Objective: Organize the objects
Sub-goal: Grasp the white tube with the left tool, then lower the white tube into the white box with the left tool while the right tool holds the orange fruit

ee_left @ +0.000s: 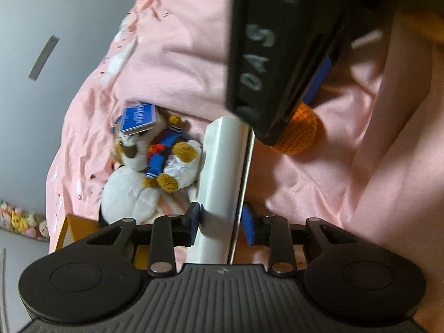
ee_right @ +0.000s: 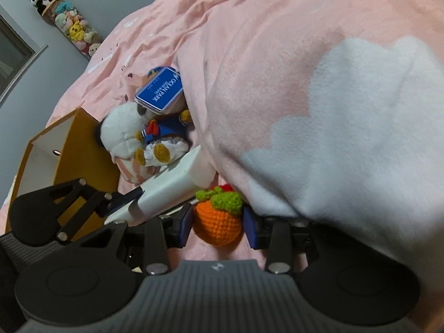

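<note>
Pink bedding (ee_right: 277, 55): one white box (ee_left: 222, 172) pinched in your left gripper (ee_left: 222, 222); one orange crocheted fruit (ee_right: 217, 222) clasped by your right gripper (ee_right: 217, 229); two plush toys (ee_right: 155, 136).

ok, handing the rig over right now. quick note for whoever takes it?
Left gripper: shut on the long white box, gripped near its close end.
Right gripper: shut on the crochet orange, low over the pink bedding.
Still on the bed: the sailor bear plush with its blue tag and the white plush, lying together beside the open yellow box.
Done: both items gripped; the box's contents cannot be seen.
Left: likely put both held items away, perhaps in the yellow box, then the two plushes.
</note>
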### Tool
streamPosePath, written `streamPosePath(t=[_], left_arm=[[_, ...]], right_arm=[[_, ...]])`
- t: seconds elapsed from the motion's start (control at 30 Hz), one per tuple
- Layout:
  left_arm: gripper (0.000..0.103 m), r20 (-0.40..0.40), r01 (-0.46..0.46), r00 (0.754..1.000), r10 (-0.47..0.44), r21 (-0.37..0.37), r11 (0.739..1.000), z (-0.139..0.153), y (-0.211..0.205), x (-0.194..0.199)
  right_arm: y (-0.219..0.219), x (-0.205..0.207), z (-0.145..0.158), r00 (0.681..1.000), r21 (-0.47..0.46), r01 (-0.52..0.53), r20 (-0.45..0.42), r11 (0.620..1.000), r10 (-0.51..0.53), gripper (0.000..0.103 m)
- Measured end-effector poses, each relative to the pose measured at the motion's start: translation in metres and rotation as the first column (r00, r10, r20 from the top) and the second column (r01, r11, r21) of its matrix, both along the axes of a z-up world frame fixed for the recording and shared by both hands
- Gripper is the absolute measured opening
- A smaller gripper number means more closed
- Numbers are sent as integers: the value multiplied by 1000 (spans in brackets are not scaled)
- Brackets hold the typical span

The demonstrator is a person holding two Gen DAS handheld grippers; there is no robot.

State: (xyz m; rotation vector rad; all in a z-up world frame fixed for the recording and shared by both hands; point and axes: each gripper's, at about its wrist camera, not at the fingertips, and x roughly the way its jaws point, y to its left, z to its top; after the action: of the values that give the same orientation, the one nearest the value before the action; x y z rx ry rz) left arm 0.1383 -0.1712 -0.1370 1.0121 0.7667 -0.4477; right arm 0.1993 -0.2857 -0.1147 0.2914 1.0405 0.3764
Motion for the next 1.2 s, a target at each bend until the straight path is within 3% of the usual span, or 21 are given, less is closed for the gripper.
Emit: streamPosePath(t=[0.13, 0.27, 0.4, 0.43, 0.6, 0.8, 1.07, 1.2], left_arm=[[34, -45, -96, 995, 91, -123, 988, 23, 12, 2], [33, -123, -202, 977, 176, -250, 947, 44, 28, 4], [33, -148, -253, 965, 215, -335, 907, 64, 40, -9], [33, -150, -263, 963, 223, -355, 897, 67, 35, -28], [33, -139, -274, 962, 237, -447, 851, 97, 50, -44], [33, -103, -264, 963, 249, -540, 799, 136, 77, -60], [33, -30, -257, 959, 283, -518, 816, 162, 120, -58], [33, 12, -254, 957, 290, -451, 856, 167, 142, -54]], right_arm=[[-5, -11, 13, 999, 16, 6, 33, 1000, -6, 40], [-3, -17, 21, 998, -2, -6, 59, 1000, 6, 40], [4, -25, 33, 994, -43, -32, 104, 999, 37, 40], [6, -27, 36, 993, -52, -34, 114, 998, 39, 40], [14, -38, 59, 982, -76, -60, 176, 995, 72, 40], [36, -54, 100, 942, -101, -147, 290, 984, 171, 40], [92, -60, 138, 862, -131, -297, 388, 946, 325, 40], [122, -58, 144, 826, -131, -370, 406, 920, 391, 40]])
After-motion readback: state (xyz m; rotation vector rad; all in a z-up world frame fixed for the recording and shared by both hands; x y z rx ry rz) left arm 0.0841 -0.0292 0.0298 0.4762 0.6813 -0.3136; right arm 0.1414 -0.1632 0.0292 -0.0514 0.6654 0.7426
